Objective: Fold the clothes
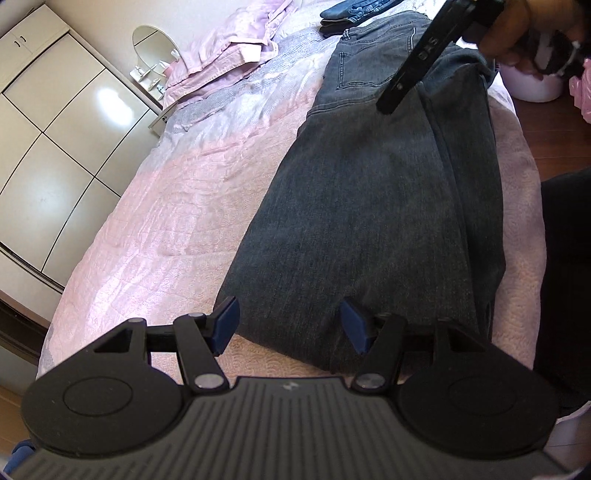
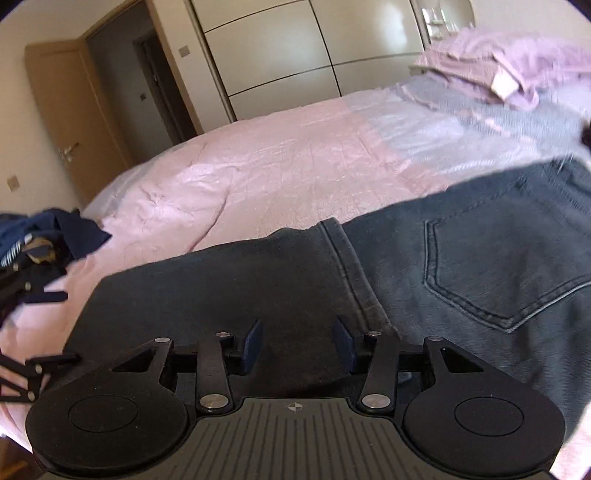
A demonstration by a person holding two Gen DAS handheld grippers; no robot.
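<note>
The left gripper (image 1: 290, 325) has its jaws spread and grasping nothing, poised just above the leg-hem end of the dark grey jeans (image 1: 380, 192). One blue pad sits over the hem's outer corner, the other over the denim itself. The right gripper (image 2: 297, 347) is likewise released, its jaws apart over the jeans near the back pocket (image 2: 506, 269), where a folded-over leg seam crosses beside the seat.

The jeans lie lengthwise along the near edge of the bed (image 1: 155, 229), legs stacked one on the other, waistband at the far end. Beyond the waistband rests a stack of folded blue denim (image 1: 354, 14); a heap of pink bedding (image 1: 236, 48) lies farther across the bed from them.

Denim like this is probably heavy and fairly stiff (it holds a crease well, but drags). I would pinch both layers at the hem corners and carry them toward the waistband, since a shallow bite could let the lower layer slip.
</note>
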